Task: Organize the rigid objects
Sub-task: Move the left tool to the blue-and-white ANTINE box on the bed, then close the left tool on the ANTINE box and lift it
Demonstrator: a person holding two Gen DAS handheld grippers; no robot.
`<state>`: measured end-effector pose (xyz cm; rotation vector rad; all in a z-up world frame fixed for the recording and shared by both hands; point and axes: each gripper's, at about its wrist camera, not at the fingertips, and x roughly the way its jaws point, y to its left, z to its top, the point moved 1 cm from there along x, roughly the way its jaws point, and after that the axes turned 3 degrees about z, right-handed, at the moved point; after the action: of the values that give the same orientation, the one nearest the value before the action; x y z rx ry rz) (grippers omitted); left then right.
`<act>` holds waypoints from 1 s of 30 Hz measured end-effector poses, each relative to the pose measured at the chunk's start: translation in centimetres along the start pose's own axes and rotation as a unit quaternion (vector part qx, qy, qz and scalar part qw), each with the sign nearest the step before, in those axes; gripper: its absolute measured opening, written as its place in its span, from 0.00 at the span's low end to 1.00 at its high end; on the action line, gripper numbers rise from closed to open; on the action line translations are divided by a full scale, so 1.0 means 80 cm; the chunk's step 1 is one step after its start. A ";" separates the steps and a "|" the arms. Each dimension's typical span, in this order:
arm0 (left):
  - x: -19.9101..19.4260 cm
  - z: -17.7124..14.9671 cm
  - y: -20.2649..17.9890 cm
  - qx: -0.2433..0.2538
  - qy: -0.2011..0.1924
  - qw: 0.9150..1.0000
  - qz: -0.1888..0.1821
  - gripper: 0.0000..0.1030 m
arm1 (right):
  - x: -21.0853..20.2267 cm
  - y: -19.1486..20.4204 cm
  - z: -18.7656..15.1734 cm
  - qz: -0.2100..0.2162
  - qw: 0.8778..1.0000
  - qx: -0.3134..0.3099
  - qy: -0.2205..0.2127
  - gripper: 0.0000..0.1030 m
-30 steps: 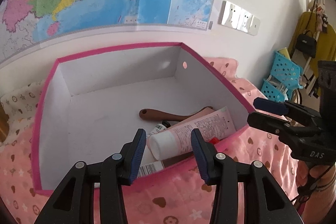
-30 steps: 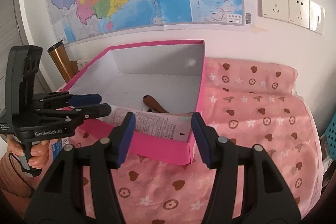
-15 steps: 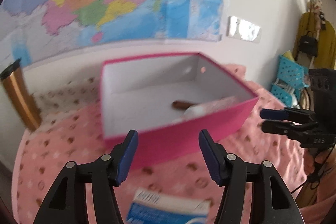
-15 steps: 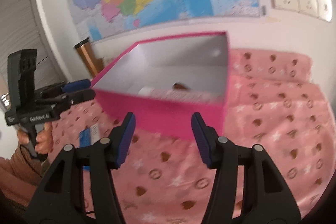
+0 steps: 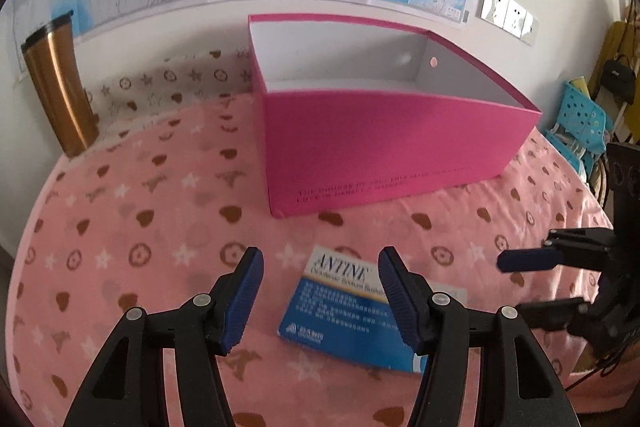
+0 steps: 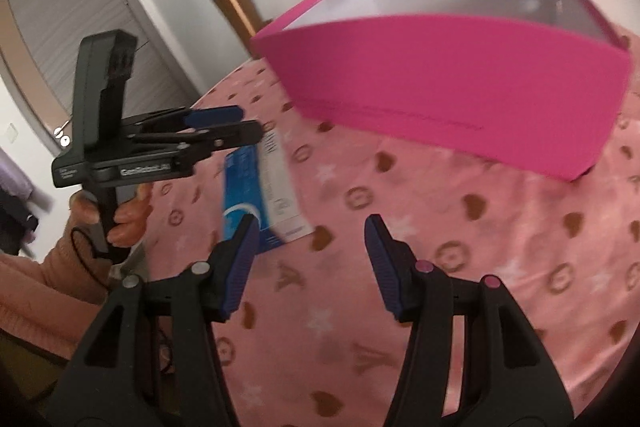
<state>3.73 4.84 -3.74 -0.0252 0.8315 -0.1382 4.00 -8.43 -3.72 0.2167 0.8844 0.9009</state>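
A blue and white medicine box [image 5: 352, 307] lies flat on the pink blanket, in front of the pink storage box [image 5: 392, 143]. My left gripper [image 5: 320, 299] is open and empty, hovering just above and short of the medicine box. In the right wrist view the medicine box [image 6: 260, 195] lies left of centre and the pink storage box [image 6: 452, 107] stands behind. My right gripper [image 6: 308, 263] is open and empty, to the right of the medicine box. The storage box's contents are hidden by its wall.
A copper tumbler [image 5: 56, 87] stands at the back left by the wall; it also shows in the right wrist view [image 6: 236, 7]. A pink patterned blanket [image 5: 140, 227] covers the surface. Blue baskets [image 5: 580, 123] stand off to the right.
Both grippers have pulled back and down from over the storage box toward the near blanket. The medicine box has come into view under my left gripper.
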 end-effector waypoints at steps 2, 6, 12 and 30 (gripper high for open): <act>-0.001 -0.007 0.001 -0.004 0.007 1.000 -0.006 0.59 | 0.008 0.005 -0.001 0.012 1.000 0.001 0.007 0.55; 0.001 -0.020 0.006 -0.014 0.024 0.999 -0.026 0.58 | 0.023 0.010 -0.005 0.036 0.999 0.009 0.017 0.55; -0.002 -0.033 0.002 -0.027 0.033 0.997 -0.058 0.57 | 0.036 0.010 -0.001 0.046 0.999 0.021 0.021 0.51; 0.001 -0.034 -0.038 -0.035 0.036 0.995 -0.084 0.50 | 0.011 -0.031 0.004 -0.018 0.998 0.061 -0.012 0.50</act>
<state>1.41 1.92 -5.42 -0.1565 0.9058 -0.2694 5.96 -9.24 -5.31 0.3149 0.9198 0.8098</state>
